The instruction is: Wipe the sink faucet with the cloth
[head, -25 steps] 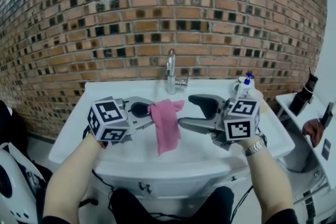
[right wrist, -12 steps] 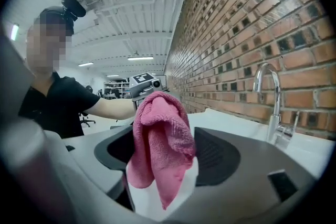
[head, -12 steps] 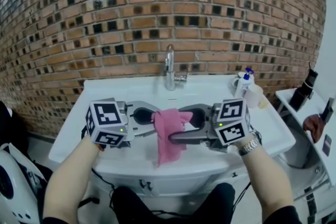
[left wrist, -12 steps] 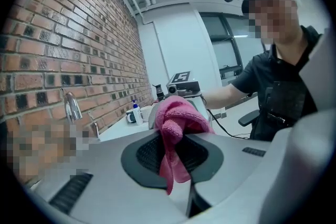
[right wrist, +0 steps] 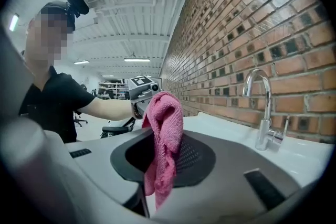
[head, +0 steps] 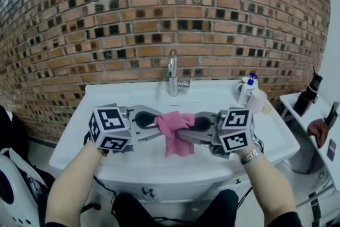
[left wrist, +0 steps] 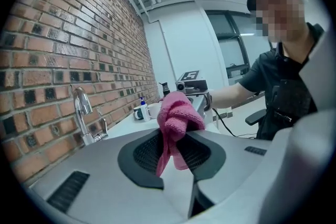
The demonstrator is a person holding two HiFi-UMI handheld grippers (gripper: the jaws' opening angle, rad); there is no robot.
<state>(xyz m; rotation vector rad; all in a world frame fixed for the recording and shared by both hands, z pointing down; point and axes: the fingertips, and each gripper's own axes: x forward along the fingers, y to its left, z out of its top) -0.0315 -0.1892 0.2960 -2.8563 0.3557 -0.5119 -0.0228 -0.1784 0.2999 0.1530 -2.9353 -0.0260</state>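
A pink cloth (head: pixel 175 127) hangs bunched between my two grippers, over the front of the white sink (head: pixel 212 97). My left gripper (head: pixel 159 125) is shut on the cloth's left side; the cloth (left wrist: pixel 178 113) rises out of its jaws (left wrist: pixel 176 139). My right gripper (head: pixel 185 131) faces it from the right, its jaws closing with the cloth (right wrist: pixel 165 128) pinched between them (right wrist: pixel 163 152). The chrome faucet (head: pixel 172 74) stands upright at the sink's back, beyond both grippers and apart from them. It also shows as the faucet (left wrist: pixel 81 113) at left and the faucet (right wrist: pixel 262 113) at right.
A brick wall (head: pixel 159 18) rises right behind the sink. A soap bottle (head: pixel 245 87) and a white cup (head: pixel 258 99) stand on the sink's back right corner. A side table (head: pixel 313 114) with dark objects is at far right.
My right gripper came in leftward from wide open and closed on the cloth's right side. The cloth, which hung long from the left gripper, is now bunched between both.
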